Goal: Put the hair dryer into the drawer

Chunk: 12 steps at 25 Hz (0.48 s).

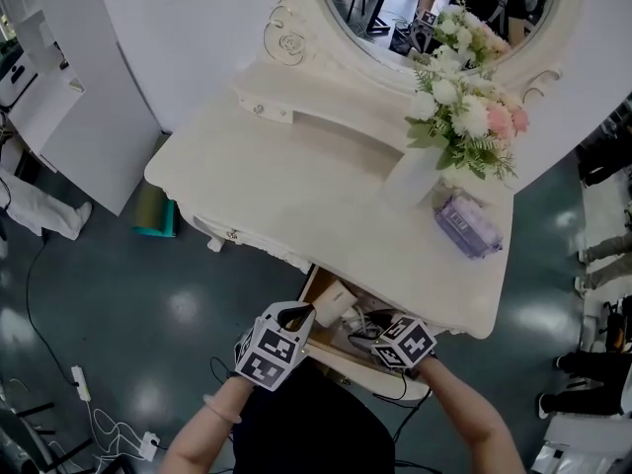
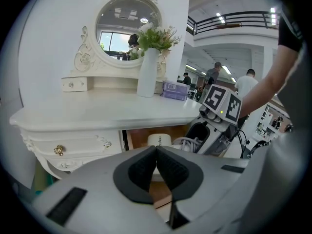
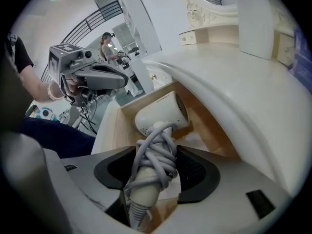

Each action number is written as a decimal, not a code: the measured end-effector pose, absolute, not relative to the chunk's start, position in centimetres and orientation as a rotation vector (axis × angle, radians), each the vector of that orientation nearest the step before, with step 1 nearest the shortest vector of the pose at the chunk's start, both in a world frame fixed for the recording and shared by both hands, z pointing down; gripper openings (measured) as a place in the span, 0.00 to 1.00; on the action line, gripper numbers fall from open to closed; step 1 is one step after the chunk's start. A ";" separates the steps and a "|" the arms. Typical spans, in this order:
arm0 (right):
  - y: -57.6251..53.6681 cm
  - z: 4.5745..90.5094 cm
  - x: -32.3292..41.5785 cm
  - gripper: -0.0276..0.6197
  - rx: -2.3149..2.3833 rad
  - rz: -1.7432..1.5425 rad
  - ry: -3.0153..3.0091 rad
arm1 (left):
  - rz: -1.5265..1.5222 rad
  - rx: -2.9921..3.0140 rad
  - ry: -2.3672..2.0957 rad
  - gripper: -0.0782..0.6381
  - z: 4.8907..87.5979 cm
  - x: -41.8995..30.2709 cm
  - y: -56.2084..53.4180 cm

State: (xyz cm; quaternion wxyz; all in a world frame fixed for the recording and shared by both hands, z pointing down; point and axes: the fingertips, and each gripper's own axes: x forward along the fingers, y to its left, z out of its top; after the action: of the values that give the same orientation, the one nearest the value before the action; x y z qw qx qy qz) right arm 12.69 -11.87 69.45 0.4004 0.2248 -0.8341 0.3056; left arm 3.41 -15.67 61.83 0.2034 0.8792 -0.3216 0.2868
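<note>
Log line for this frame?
right gripper: shut on hair dryer handle, over open drawer | left gripper: shut, empty | not yet released

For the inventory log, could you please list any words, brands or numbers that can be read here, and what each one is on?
No text here can be read in full.
On the hair dryer: a small print on the body, too small to read.
On the purple box: any print is too blurred to read.
On the marker cubes: black-and-white square patterns only, no letters.
</note>
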 end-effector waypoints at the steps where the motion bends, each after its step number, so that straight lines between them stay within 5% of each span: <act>1: -12.0 69.5 12.6 0.47 0.572 0.755 -2.115 | 0.800 2.453 -0.896 0.13 61.9 3.4 -15.7; 12: -12.1 71.1 12.9 0.47 0.555 0.654 -2.067 | 0.790 2.454 -0.878 0.13 62.0 3.7 -15.4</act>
State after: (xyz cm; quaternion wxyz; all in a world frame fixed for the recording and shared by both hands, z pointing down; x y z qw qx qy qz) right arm 12.87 -12.11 71.11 0.4366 0.2233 -0.8309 0.2630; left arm 3.70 -15.37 61.99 0.2076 0.8814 -0.3155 0.2839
